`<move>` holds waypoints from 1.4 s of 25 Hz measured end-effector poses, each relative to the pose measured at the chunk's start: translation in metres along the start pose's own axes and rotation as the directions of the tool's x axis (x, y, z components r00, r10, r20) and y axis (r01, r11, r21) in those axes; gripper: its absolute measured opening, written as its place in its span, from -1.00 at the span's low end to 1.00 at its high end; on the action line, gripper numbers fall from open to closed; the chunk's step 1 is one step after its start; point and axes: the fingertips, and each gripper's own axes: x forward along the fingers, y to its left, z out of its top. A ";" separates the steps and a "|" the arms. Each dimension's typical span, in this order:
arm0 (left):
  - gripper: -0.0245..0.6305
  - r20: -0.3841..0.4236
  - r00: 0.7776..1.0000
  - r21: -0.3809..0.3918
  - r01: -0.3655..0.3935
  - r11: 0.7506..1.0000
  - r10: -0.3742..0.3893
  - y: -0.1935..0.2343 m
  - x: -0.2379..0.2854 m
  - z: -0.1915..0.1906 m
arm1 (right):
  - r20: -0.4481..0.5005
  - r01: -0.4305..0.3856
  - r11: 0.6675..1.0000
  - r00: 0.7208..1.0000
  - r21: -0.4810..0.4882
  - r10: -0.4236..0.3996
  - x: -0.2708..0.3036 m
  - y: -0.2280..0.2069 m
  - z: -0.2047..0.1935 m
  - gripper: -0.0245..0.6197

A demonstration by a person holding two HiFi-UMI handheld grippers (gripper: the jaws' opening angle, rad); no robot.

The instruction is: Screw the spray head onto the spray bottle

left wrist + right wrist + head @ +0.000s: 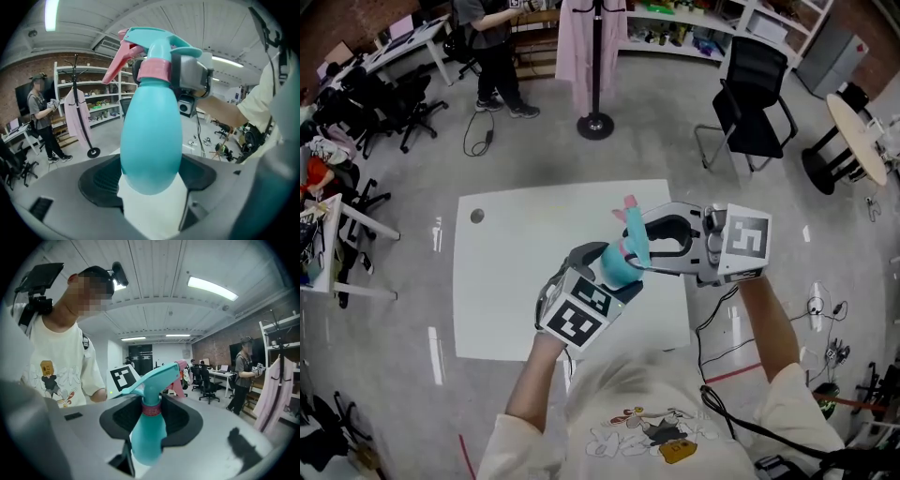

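Teal spray bottle [152, 140], held in the air above the white table [516, 272], with its spray head [154, 42] seated on the neck at the pink collar [154, 69]. Left gripper [602, 274]: jaws closed on the bottle's rounded body. Right gripper [645, 246]: jaws part-way closed, clamped at the collar. Whether the thread is fully home cannot be told. Probable hazards: the smooth body may spin or slip in the left jaws under torque; a tilted head would cross-thread; a lost grip would drop the bottle.
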 end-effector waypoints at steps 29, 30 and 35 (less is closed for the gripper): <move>0.24 -0.126 0.982 0.085 0.154 0.984 -0.143 -0.023 -0.003 -0.019 | -0.165 -0.191 0.972 0.972 -0.137 0.167 0.006 0.032 -0.012 -0.52; 0.24 -0.131 0.981 0.086 0.153 0.985 -0.141 -0.024 -0.002 -0.018 | -0.168 -0.194 0.971 0.971 -0.143 0.170 0.006 0.033 -0.011 -0.52; 0.24 -0.132 0.972 0.065 0.206 0.976 -0.196 -0.033 0.003 -0.012 | -0.189 -0.206 0.965 0.966 -0.166 0.174 -0.002 0.033 -0.010 -0.52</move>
